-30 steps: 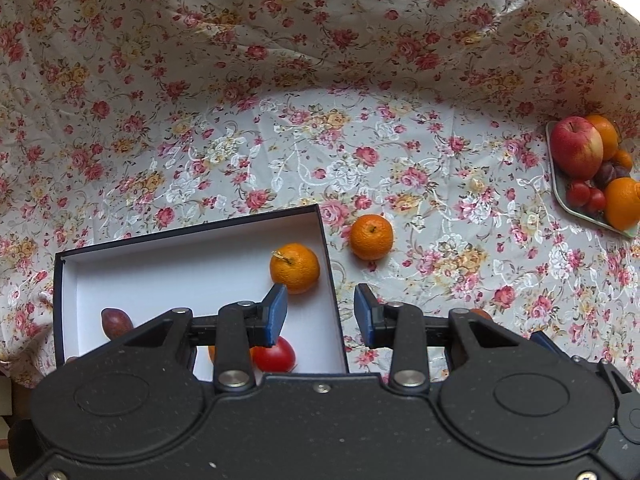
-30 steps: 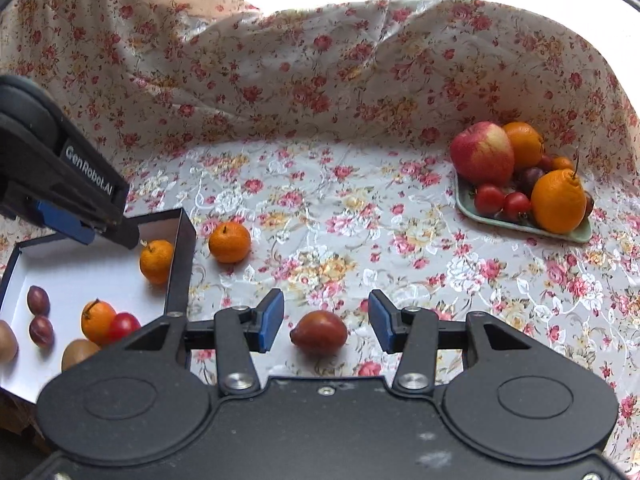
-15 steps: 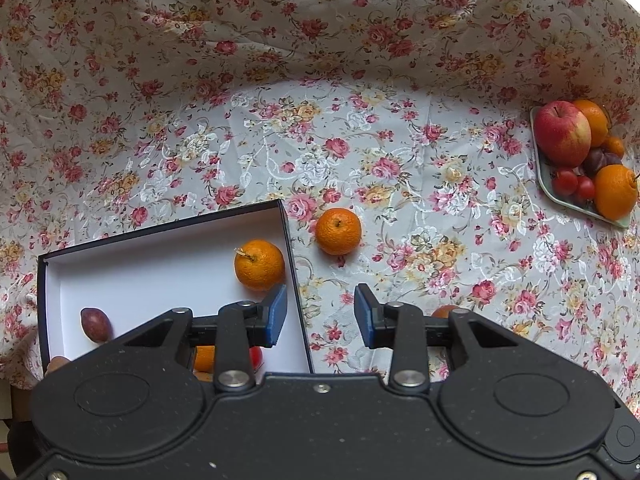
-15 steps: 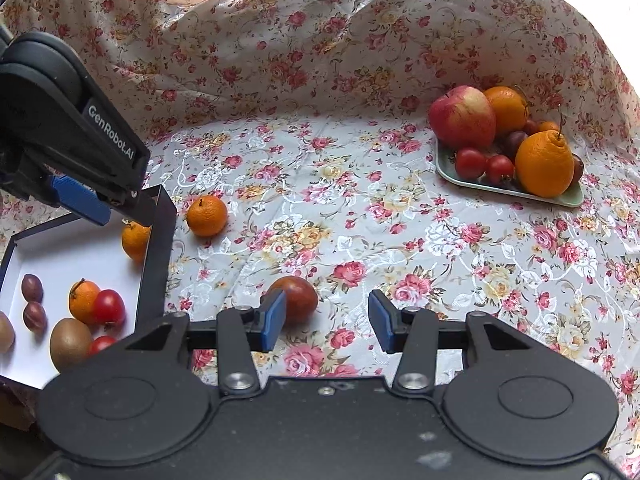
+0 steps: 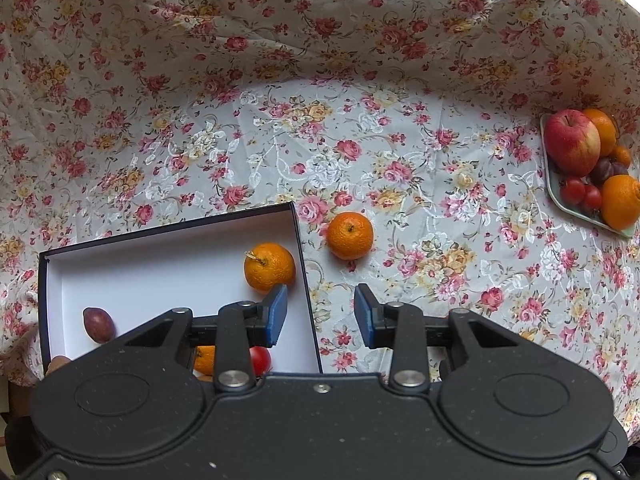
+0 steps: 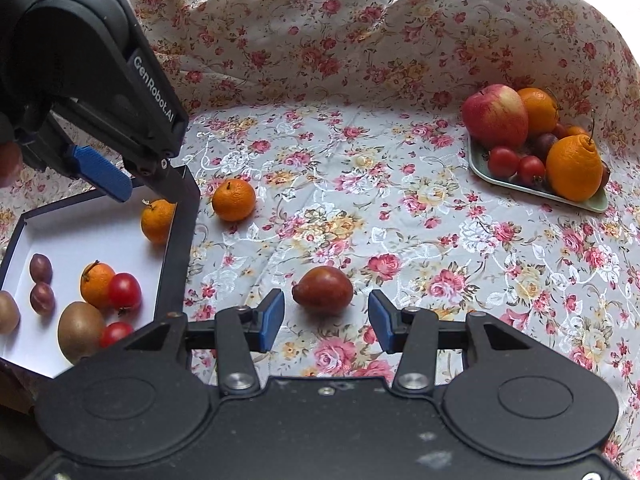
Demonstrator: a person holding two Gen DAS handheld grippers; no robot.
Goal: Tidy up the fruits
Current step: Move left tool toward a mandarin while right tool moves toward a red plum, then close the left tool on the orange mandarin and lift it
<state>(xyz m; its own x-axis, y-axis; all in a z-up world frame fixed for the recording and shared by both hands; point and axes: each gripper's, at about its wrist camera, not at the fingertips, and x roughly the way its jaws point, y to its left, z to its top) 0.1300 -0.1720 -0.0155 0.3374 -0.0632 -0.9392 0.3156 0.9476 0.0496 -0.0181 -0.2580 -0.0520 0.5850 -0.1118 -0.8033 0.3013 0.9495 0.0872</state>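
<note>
Fruit is spread over the table: some in the box [image 6: 182, 248], some on the green plate [image 6: 536, 194], two loose on the flowery cloth [image 6: 360, 208]. A moment ago the brown fruit [image 6: 323, 290] sat off by one finger. Now it is back in the middle, just ahead of the right claw [image 6: 326, 320], which is open and holds nothing. I think it is lined up to grab.

The left claw [image 5: 320, 312] hangs over the box edge, fingers apart, empty.

The box has mandarins, tomatoes, plums and kiwis. The plate has an apple [image 6: 495, 120], oranges, tomatoes and plums. One mandarin [image 6: 233, 200] waits beside the box.
</note>
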